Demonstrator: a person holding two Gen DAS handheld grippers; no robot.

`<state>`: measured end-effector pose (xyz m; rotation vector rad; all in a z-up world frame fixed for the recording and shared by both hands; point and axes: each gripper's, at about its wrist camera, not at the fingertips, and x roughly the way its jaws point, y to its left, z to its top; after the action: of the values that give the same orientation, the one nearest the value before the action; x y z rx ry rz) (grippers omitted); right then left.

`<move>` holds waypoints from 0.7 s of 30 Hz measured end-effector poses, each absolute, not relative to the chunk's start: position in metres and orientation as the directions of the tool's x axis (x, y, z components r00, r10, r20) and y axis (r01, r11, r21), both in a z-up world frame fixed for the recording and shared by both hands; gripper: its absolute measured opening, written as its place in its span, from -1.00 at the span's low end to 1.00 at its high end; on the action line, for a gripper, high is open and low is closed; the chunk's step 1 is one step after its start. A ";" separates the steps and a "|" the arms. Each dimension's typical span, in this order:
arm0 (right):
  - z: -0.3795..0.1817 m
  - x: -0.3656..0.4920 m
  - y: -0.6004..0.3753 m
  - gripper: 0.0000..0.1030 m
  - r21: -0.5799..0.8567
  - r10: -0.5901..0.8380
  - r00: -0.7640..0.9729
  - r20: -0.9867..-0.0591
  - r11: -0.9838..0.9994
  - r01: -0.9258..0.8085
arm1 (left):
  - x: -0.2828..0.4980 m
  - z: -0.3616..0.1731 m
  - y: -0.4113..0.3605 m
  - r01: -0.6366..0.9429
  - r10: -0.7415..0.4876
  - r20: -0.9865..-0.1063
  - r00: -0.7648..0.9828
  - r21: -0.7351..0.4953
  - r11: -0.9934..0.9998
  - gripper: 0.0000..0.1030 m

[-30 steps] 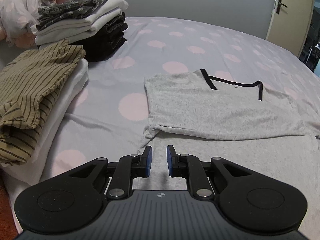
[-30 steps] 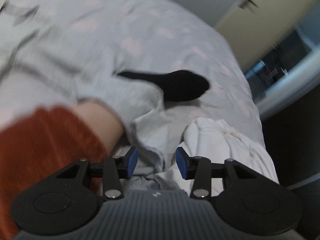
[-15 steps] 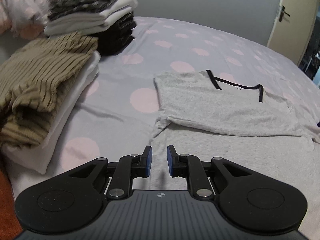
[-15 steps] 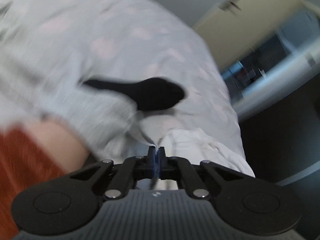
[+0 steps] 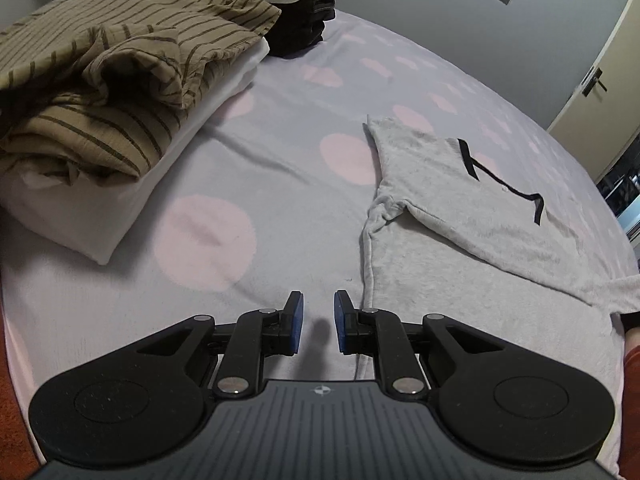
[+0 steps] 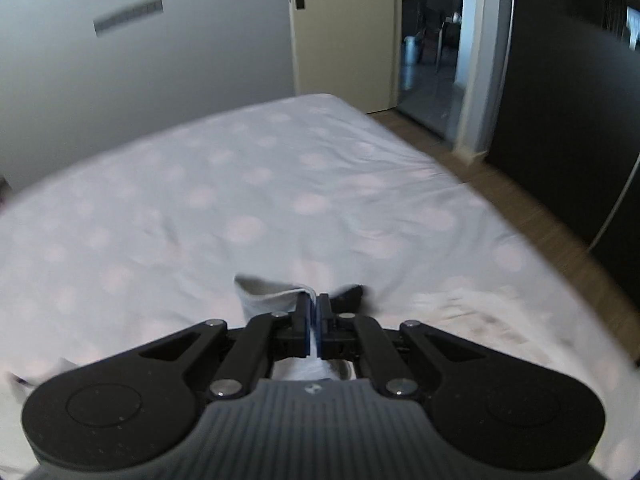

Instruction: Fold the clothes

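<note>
My one grey shirt lies half-folded; my right gripper pinches its edge, my left gripper spread.

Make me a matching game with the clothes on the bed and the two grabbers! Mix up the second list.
Things:
1. grey T-shirt
2. striped shirt
3. left hand-held gripper
4. right hand-held gripper

States:
A. on top of a white folded pile
B. shut on grey cloth
C. part folded, black neckline showing
D. open, holding nothing

Pairs: 1-C, 2-A, 3-D, 4-B
</note>
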<state>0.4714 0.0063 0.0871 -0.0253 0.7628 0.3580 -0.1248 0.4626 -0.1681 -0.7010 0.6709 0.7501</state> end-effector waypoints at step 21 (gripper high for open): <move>0.147 0.243 0.319 -0.95 0.058 0.570 0.411 -0.712 0.631 -0.774 | -0.147 -0.152 0.471 -0.763 0.446 -0.647 0.618 -0.356 0.540 -0.64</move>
<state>0.2432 0.3194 0.1475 -0.3010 0.7655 0.8616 -0.1473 0.4714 -0.1518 -0.6721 0.5257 0.7590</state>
